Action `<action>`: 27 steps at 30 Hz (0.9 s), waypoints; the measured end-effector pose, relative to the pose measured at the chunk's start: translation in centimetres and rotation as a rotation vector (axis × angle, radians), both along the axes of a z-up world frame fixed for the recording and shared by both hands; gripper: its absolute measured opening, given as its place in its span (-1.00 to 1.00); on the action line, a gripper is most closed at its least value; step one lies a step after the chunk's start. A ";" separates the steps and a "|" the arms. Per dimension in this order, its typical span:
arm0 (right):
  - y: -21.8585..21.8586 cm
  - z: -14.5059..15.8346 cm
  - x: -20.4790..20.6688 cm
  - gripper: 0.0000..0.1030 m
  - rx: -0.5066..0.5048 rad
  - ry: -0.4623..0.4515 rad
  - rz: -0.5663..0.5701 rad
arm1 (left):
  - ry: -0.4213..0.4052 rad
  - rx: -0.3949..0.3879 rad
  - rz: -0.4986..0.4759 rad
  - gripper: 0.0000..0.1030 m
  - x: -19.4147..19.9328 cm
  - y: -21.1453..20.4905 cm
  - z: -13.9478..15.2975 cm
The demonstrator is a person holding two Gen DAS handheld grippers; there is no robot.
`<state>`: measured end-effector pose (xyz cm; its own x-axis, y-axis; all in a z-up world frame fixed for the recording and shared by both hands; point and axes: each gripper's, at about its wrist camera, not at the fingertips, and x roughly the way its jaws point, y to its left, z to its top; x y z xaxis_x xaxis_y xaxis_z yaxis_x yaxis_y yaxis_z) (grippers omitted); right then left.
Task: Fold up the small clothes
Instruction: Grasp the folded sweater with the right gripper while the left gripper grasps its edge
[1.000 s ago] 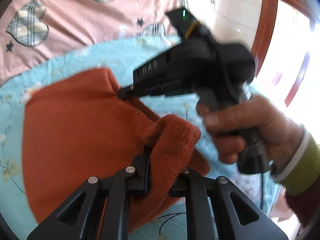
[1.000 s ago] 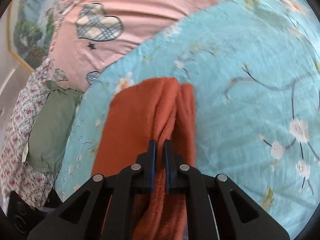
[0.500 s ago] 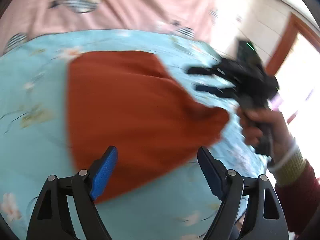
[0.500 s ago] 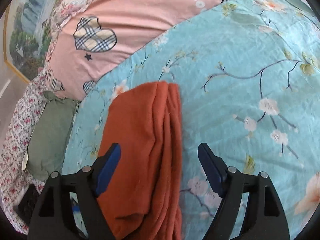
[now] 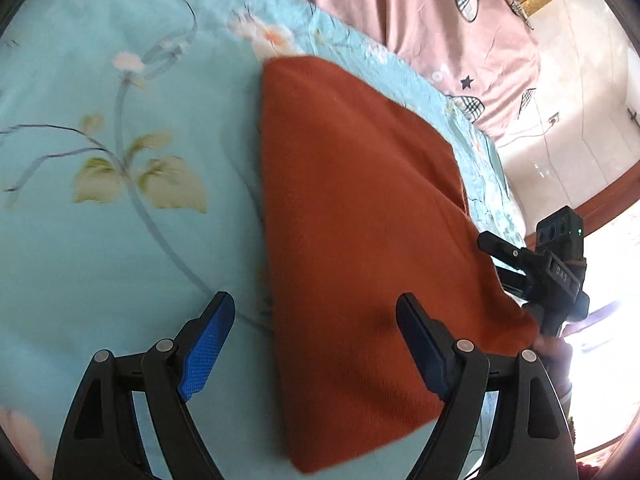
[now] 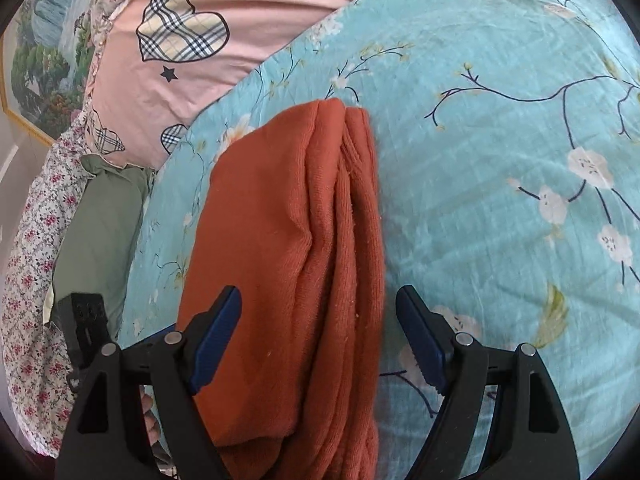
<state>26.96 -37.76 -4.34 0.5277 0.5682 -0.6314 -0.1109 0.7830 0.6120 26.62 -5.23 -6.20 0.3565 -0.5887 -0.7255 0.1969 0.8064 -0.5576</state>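
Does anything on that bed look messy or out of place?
Nothing much. The orange garment lies folded on the blue sheet, its layered edges slightly uneven along one side. Both tools are open and off it.

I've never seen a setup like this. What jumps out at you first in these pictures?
The rust-orange knitted garment, folded in layers, lies on a light blue flowered bedsheet. Two black grippers with blue pads hover over it with jaws wide apart, holding nothing: the right gripper straddles its near end, and the left gripper hangs over its edge. Behind lies a pink cover with plaid hearts.
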 end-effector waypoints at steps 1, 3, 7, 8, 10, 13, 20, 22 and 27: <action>0.1 -0.1 0.1 0.54 0.002 0.002 0.004 | 0.011 -0.013 -0.008 0.61 0.7 -0.5 -0.5; 0.4 -0.5 0.5 0.36 0.005 0.009 0.017 | 0.010 -0.020 -0.012 0.58 1.3 -1.4 -1.1; 1.0 -1.2 0.7 -0.31 0.022 0.029 0.037 | 0.002 -0.021 -0.027 -0.07 1.8 -2.9 -1.4; 1.2 -1.0 0.6 -0.35 0.023 0.028 0.036 | -0.015 -0.019 -0.022 -0.34 1.7 -2.8 -1.1; 1.8 0.1 0.1 -0.48 0.023 -0.001 0.036 | -0.050 -0.038 -0.020 -0.54 0.9 -1.9 0.3; 3.5 2.0 -0.6 -0.53 0.082 -0.065 0.087 | -0.113 -0.036 0.007 -0.55 -1.0 0.0 3.0; 12.3 2.5 -1.0 -0.54 0.116 -0.114 0.248 | -0.220 0.034 0.109 -0.55 -6.4 7.4 7.3; 14.3 2.1 -1.0 -0.54 0.132 -0.108 0.281 | -0.220 0.051 0.132 -0.55 -7.6 9.3 7.2; 17.3 -0.1 -2.0 -0.54 0.078 -0.077 0.320 | -0.131 0.061 0.179 -0.54 -9.1 12.8 3.6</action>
